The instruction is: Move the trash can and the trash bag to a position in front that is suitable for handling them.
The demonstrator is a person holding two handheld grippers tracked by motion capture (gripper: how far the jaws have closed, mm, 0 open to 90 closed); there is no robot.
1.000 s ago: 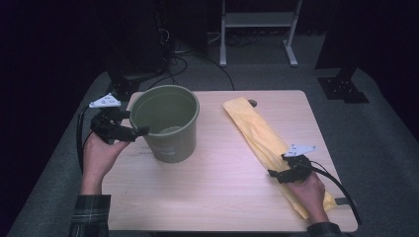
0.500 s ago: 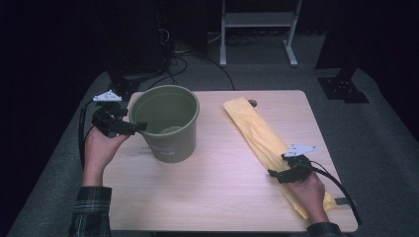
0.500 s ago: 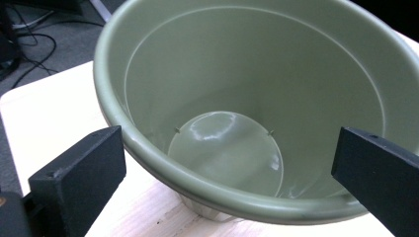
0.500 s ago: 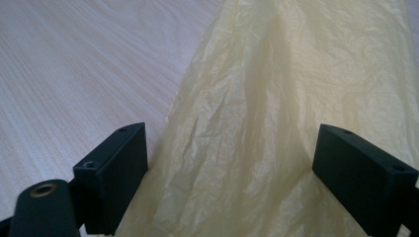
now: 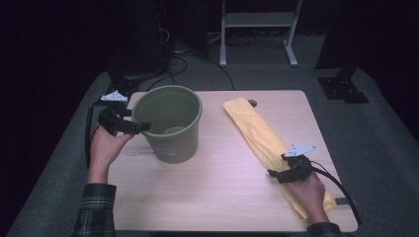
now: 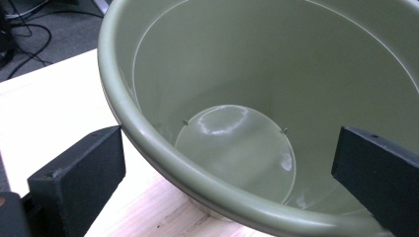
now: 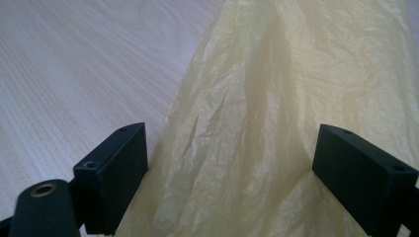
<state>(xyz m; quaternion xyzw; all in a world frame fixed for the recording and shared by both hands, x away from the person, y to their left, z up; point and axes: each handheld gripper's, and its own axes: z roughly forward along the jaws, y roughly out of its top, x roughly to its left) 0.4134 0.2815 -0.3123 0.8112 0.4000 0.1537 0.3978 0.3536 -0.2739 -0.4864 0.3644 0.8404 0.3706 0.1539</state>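
— So, from the high view, what step are we looking at?

— Looking down, the left gripper [image 5: 129, 124] is sitting at the near-left rim of the green bucket [image 5: 170, 129], one jaw reaching inside and one outside; the bucket is standing upright on the left half of the table [image 5: 222, 192]; the yellow plastic bag [image 5: 262, 138] is lying flat in a long strip on the right half, well apart from the bucket; the right gripper [image 5: 276, 173] is resting over the bag's near part. I am judging this as the set-up for lining the bucket: one hand steadying it, the other about to take the bag.

— And the left gripper view?

— It is showing what the high view is not: the jaws are straddling the bucket wall [image 6: 148, 133] with daylight on both sides, so they are standing open, not pinching; the bucket floor [image 6: 237, 148] is looking bare.

— The right gripper view?

— Both jaws are gaping wide over the crinkled film of the bag [image 7: 276, 123]; a raised fold is running between them, untouched; that fold is not readable from above.

— So what is the next move calling for?

— In my judgement, closing on the rim to steady the bucket, and dipping the right jaws to pinch that fold; thin film may slip.
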